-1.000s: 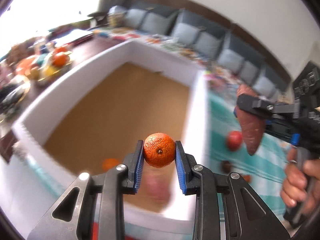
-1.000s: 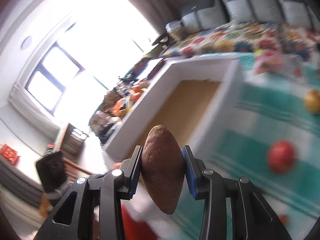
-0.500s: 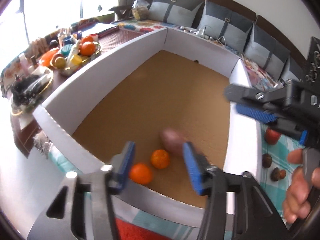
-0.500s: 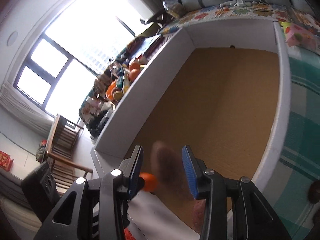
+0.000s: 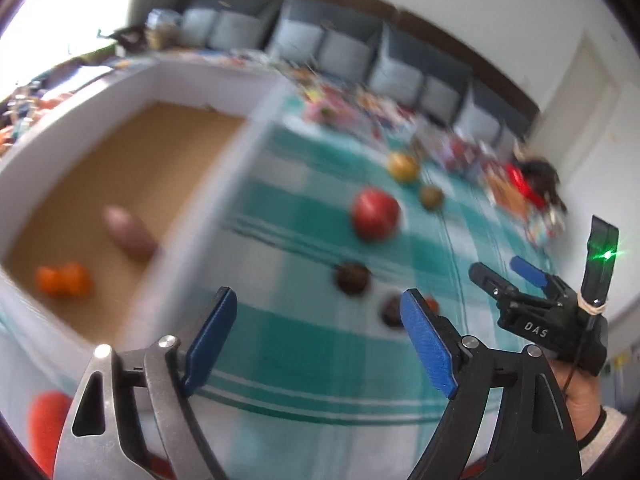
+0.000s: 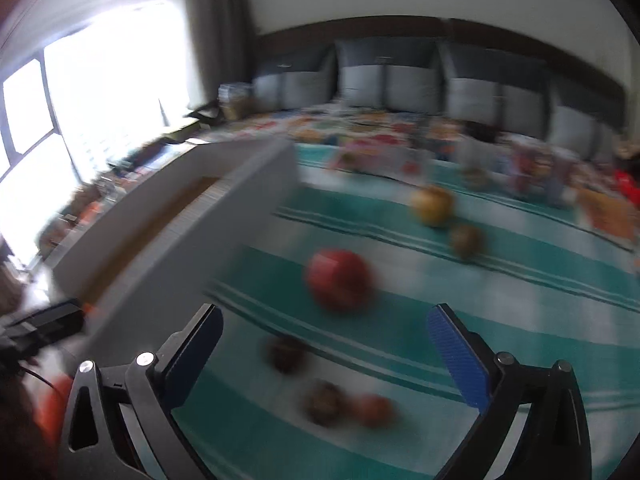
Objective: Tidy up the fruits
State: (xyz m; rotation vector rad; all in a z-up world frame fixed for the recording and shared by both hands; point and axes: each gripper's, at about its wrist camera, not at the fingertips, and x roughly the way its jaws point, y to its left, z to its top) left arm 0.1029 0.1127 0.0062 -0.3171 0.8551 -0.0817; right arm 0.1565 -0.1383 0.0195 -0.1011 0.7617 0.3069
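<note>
Beside the white box [image 5: 72,128] both grippers now hang empty: the left gripper [image 5: 316,344] and the right gripper [image 6: 328,356] have just been opening, jaws wide with nothing between them. A second ago they held a tangerine and a sweet potato; the sweet potato [image 5: 128,232], tapered and dull brown, now lies on the box's cardboard-brown floor by two glossy tangerines [image 5: 62,280]. More remains right of the box on the teal striped cloth [image 5: 304,360]: a round red apple [image 6: 340,278], a yellow fruit [image 6: 432,205], small dark ones, blurred.
</note>
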